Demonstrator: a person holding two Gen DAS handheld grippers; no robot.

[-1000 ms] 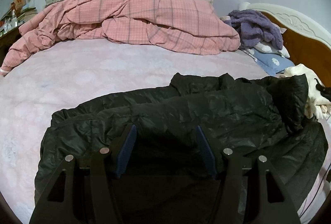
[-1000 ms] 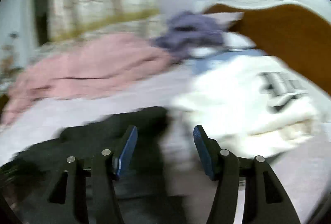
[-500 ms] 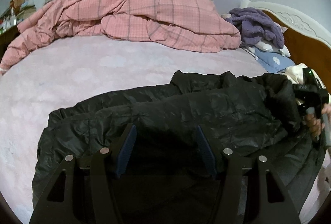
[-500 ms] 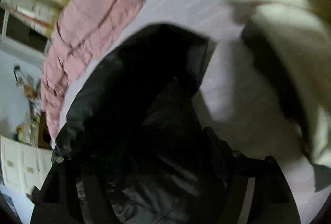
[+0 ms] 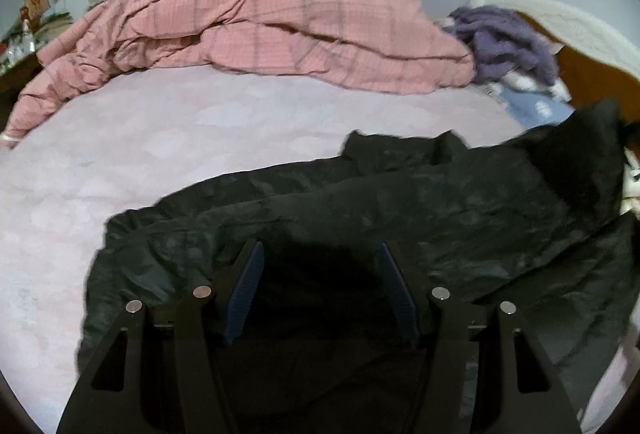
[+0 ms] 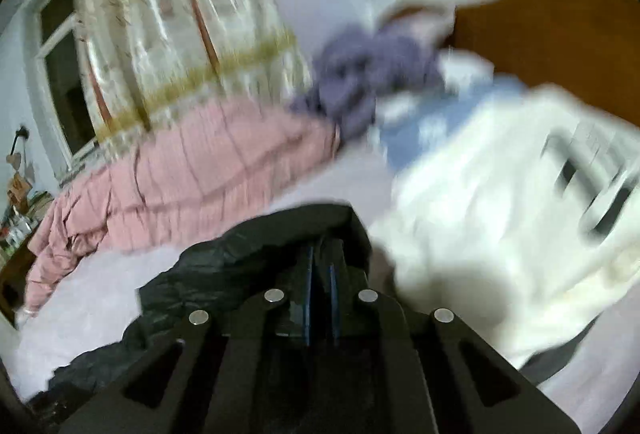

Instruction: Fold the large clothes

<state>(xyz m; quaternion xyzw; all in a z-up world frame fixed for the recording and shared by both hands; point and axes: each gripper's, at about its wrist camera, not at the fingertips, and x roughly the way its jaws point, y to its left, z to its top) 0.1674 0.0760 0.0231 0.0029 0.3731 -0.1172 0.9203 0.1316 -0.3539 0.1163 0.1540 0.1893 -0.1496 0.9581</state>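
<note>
The right gripper [image 6: 320,270] is clamping the jacket [image 5: 400,209] at its three o'clock edge; the left gripper [image 5: 320,286] is hovering, fingers apart, above it.

My left gripper [image 5: 320,286] angled down, jaws standing apart, blue pads [image 5: 246,290] clear of each other; dark cloth lies between them, and whether the pads press on it I cannot tell. My right gripper [image 6: 320,274] tilted slightly down, jaws closed nearly pad to pad, a thin fold of black fabric pinched between the blue pads [image 6: 308,286]. Right view blurred.
</note>
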